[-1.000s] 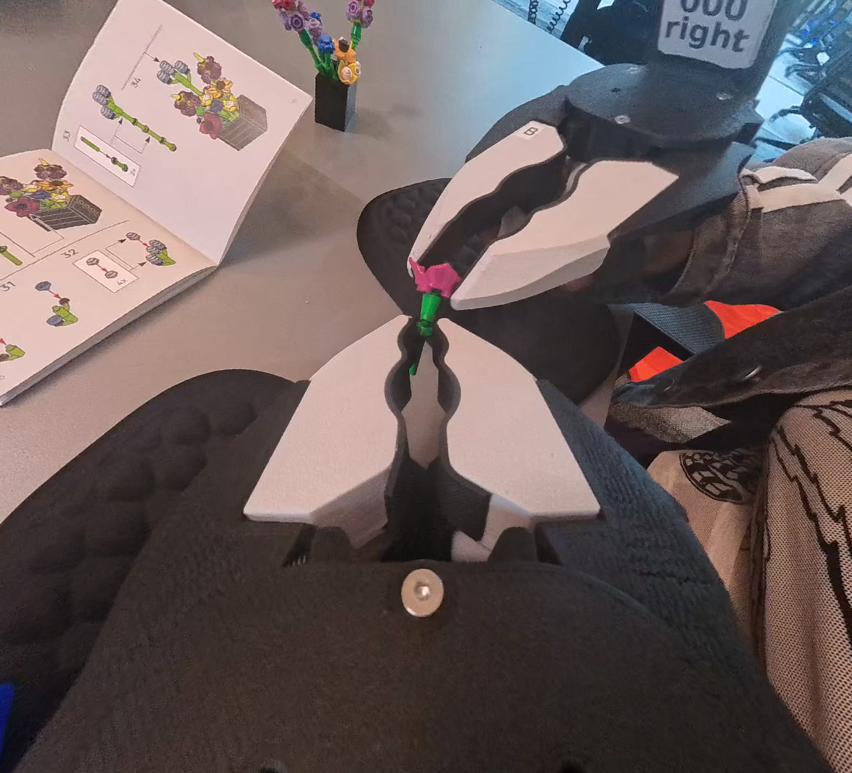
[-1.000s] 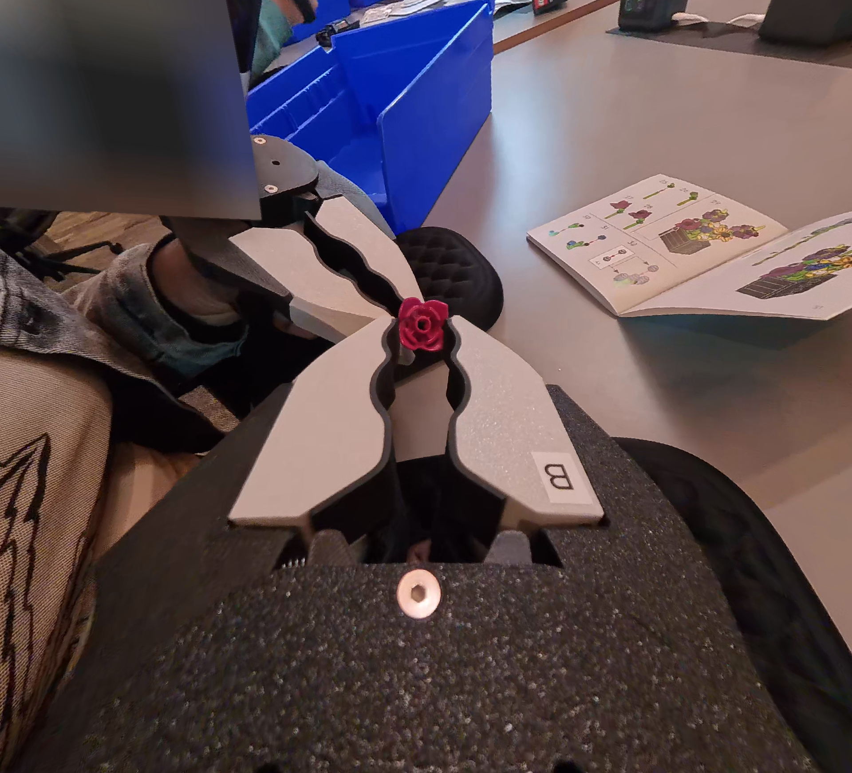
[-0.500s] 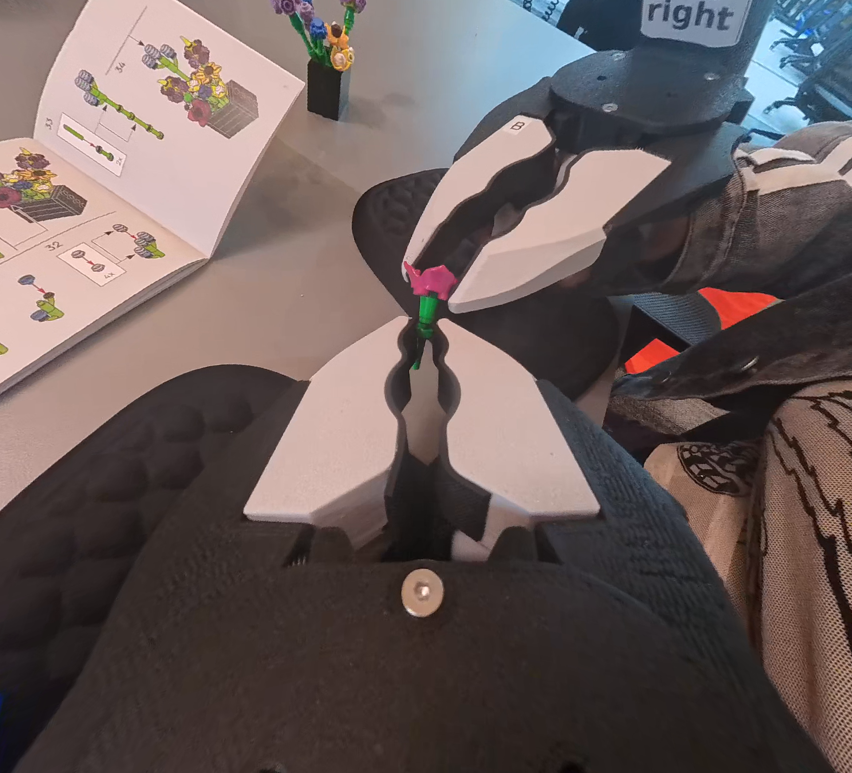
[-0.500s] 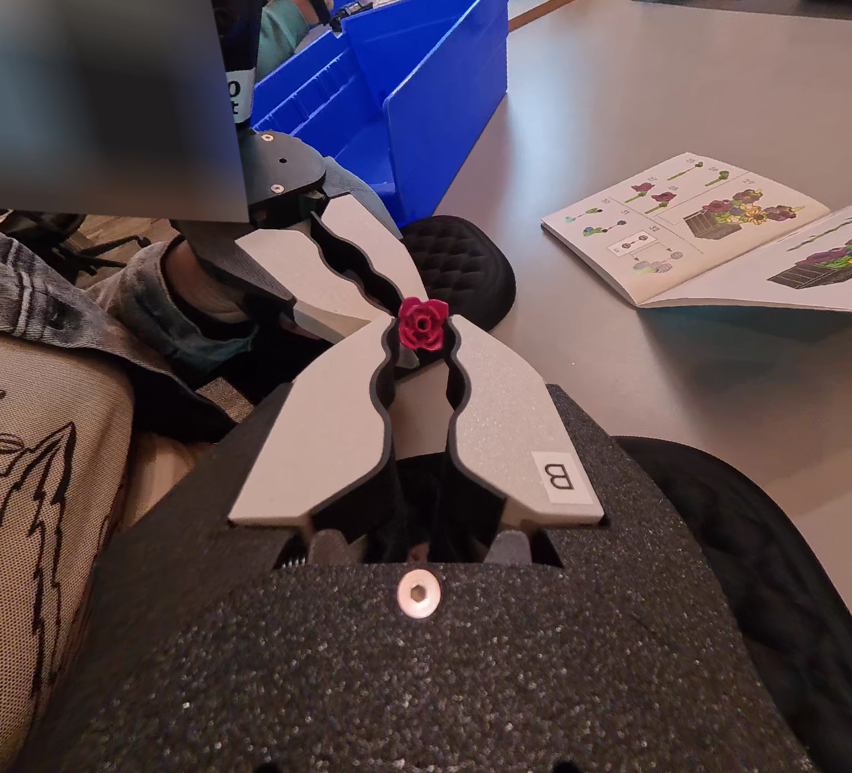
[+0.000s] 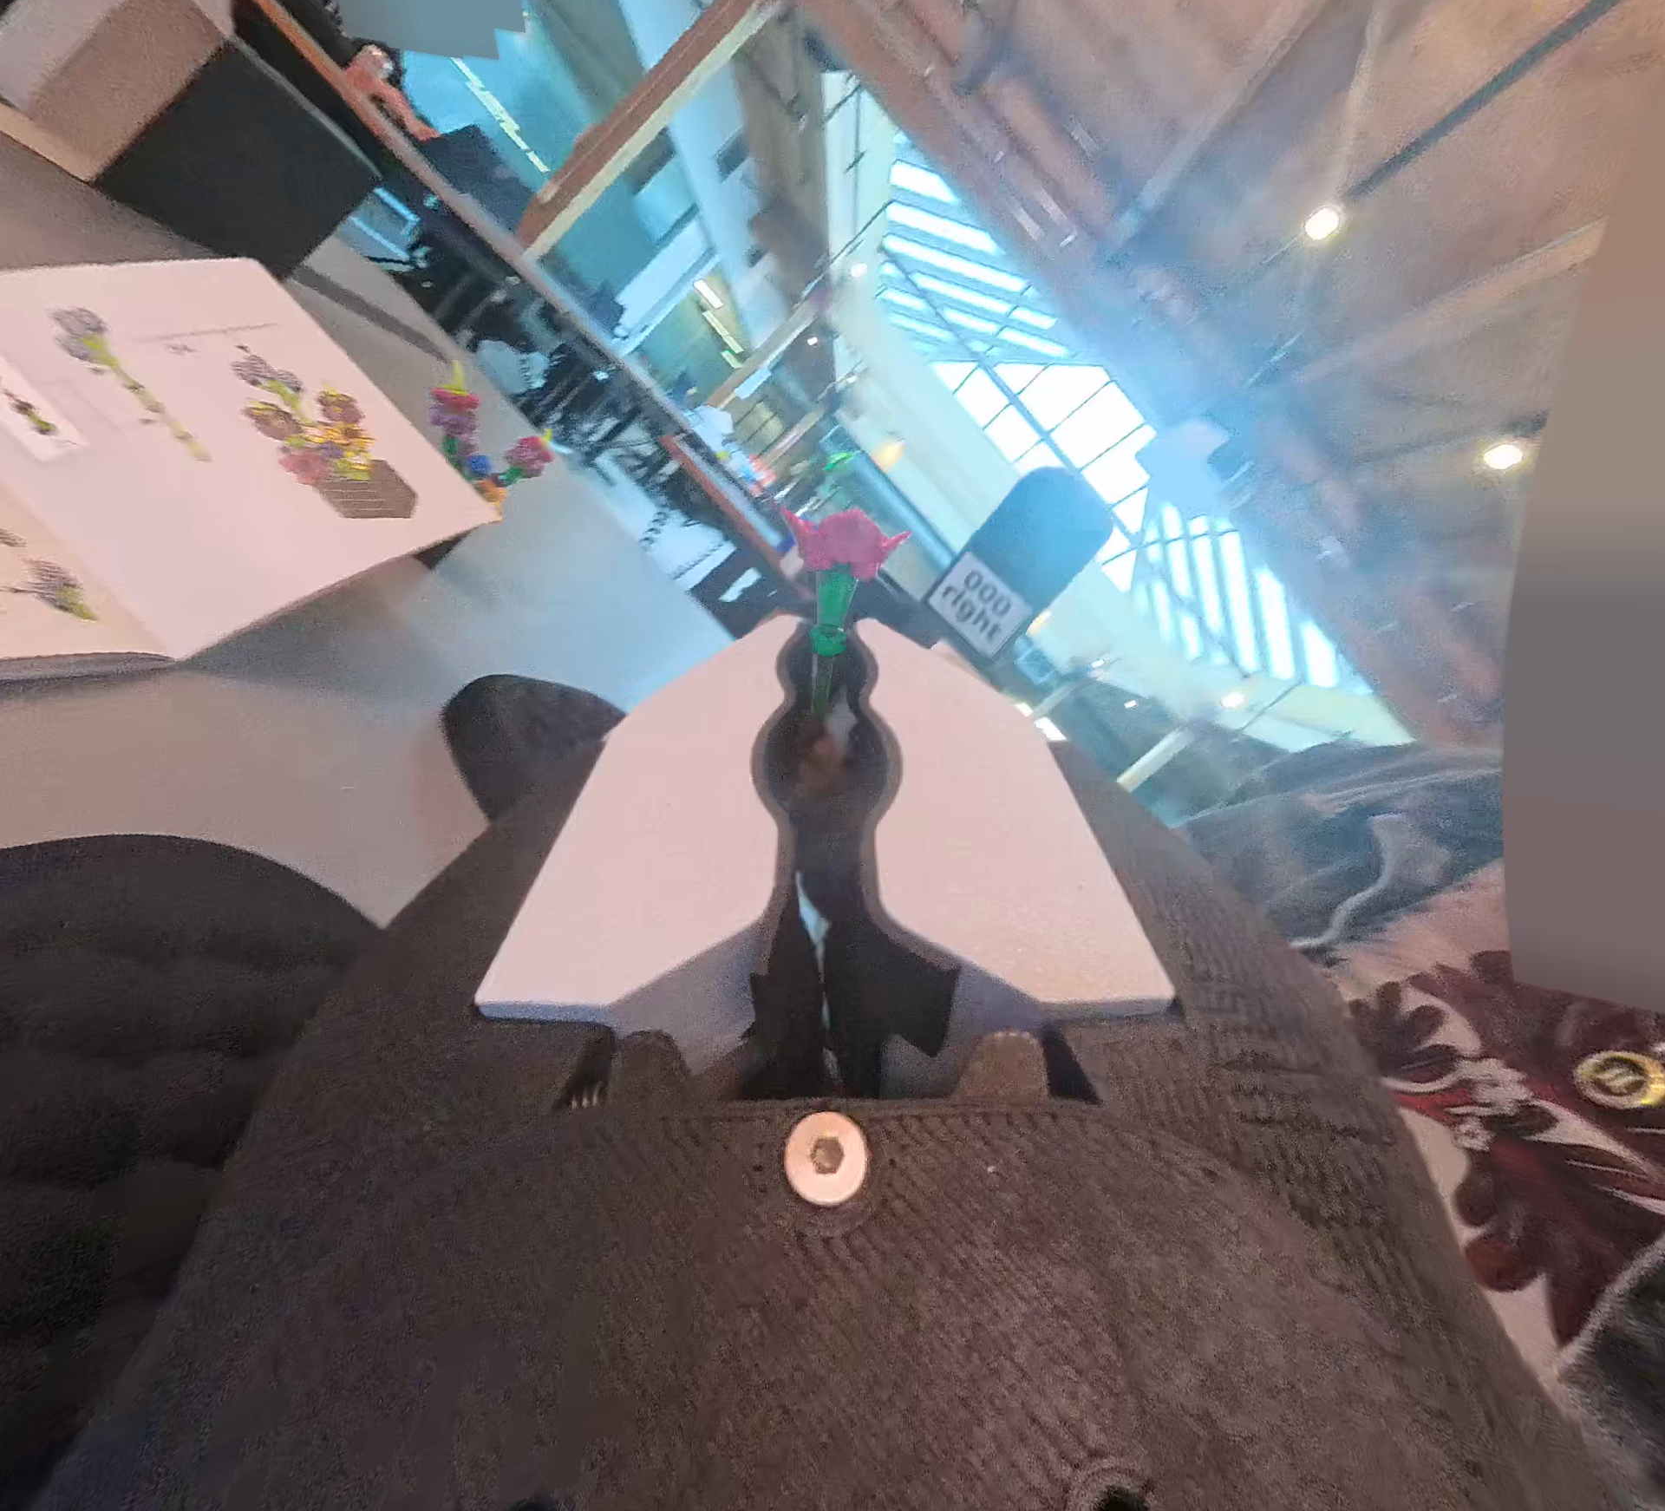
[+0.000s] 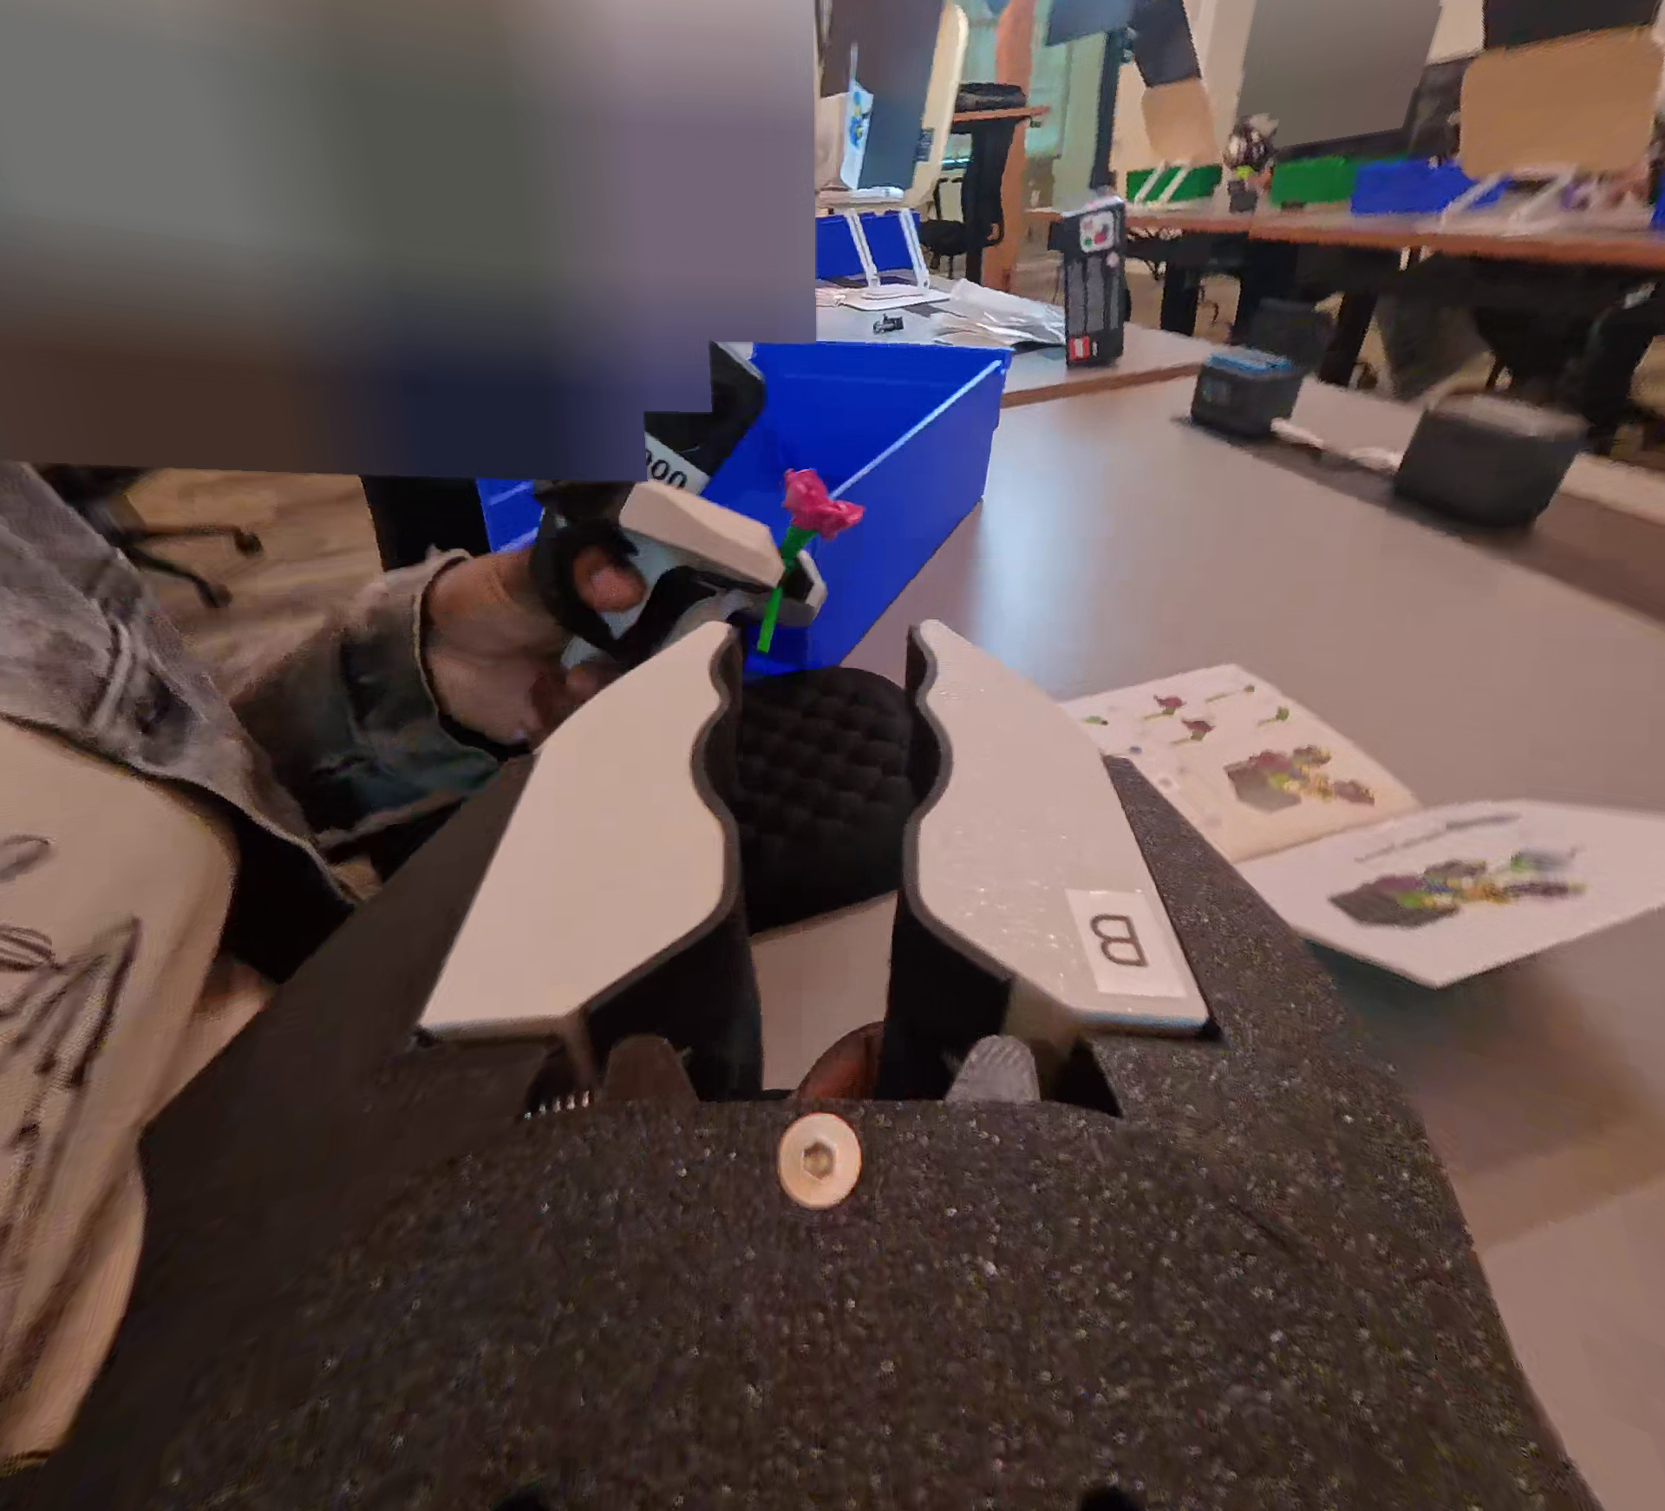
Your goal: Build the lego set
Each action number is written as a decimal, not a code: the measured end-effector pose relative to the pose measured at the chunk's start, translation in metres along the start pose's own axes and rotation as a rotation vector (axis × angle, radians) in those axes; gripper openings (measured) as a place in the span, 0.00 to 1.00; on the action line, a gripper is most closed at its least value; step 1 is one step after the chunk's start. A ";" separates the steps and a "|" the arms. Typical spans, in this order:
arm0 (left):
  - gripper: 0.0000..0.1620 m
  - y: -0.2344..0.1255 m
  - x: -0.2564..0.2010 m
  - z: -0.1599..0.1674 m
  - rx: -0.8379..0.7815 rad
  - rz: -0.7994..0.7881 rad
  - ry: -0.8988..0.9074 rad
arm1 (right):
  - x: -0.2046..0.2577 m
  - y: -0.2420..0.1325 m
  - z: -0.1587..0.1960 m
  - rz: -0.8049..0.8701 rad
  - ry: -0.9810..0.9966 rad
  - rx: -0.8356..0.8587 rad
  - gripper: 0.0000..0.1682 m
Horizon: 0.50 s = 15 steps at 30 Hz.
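A pink flower (image 5: 845,539) on a green stem (image 5: 831,621) stands upright in the clenched tips of the left gripper (image 5: 827,648), held in the air just off the near edge of the tabletop (image 6: 1171,530). The right gripper (image 6: 824,639) hangs beside it, fingers spread and empty, w/ a black pad (image 6: 815,783) showing through the gap.

The bouquet (image 5: 486,440) sits farther back on the table, half hidden behind the open booklet (image 5: 198,440); a blue bin (image 6: 865,467) stands along the left edge.

The next job looks like planting the stem in the bouquet. Judgement: grip is low on a thin stem, so keep the squeeze steady, carry it upright, line the stem end over a free hole and press straight down. The right gripper could brace the base vs. tipping.
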<state>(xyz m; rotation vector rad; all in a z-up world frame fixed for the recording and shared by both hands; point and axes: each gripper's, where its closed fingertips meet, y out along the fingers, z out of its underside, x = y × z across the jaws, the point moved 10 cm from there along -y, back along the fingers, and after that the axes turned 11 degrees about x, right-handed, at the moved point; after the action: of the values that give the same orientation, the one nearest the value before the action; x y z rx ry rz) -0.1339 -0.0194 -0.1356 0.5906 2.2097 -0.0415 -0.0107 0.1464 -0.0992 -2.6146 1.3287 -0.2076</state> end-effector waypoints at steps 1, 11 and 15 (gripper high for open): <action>0.05 0.001 -0.001 0.001 -0.021 0.031 -0.025 | 0.005 0.003 -0.001 0.025 -0.075 0.016 0.19; 0.05 0.011 -0.008 0.002 -0.106 0.047 -0.038 | 0.027 0.020 -0.004 0.204 -0.170 0.064 0.08; 0.05 0.015 -0.010 0.003 -0.079 0.015 -0.007 | 0.030 0.021 -0.001 0.251 -0.180 0.050 0.02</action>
<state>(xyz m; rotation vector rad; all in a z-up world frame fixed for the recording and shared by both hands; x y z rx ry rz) -0.1202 -0.0109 -0.1279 0.5624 2.1893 0.0518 -0.0094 0.1099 -0.1018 -2.3337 1.5458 0.0317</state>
